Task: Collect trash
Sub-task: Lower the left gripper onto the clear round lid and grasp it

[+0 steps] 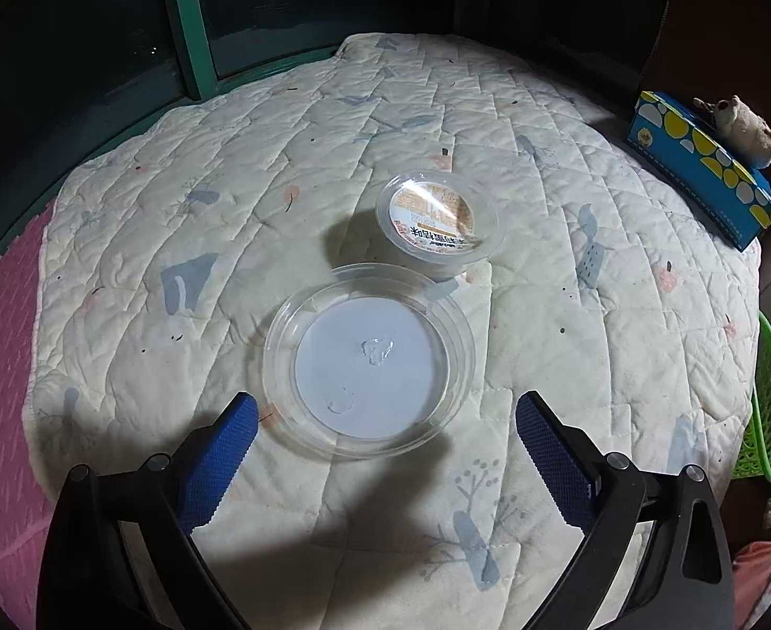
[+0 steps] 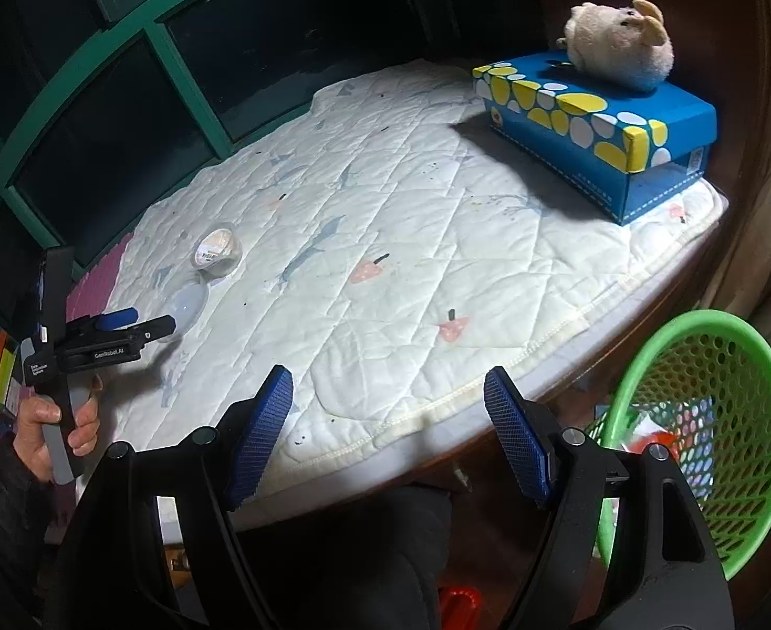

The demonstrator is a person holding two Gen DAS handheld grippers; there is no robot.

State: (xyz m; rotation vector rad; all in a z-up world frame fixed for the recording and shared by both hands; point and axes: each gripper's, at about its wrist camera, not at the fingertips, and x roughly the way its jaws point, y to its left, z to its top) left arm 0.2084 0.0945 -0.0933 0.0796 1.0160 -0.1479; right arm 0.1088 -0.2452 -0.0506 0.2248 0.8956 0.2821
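A clear round plastic lid [image 1: 370, 357] lies flat on the quilted cream cover [image 1: 217, 220]. Just beyond it stands a small clear cup [image 1: 438, 220] with a printed label on top. My left gripper [image 1: 385, 409] is open wide just above the near rim of the lid, and its blue pads [image 1: 228, 451] do not touch it. The right wrist view shows the same lid [image 2: 188, 304] and cup [image 2: 217, 252] at far left, with the left gripper [image 2: 154, 317] held by a hand over them. My right gripper [image 2: 388, 380] is open and empty above the cover's near edge.
A green mesh basket [image 2: 664, 336] with some wrappers inside stands on the floor at right, below the cover's edge; its rim shows as the green basket [image 1: 769, 399]. A blue and yellow tissue box [image 2: 595, 131] with a plush toy [image 2: 616, 47] on it sits at the back right. A dark green-framed window [image 2: 123, 105] runs behind.
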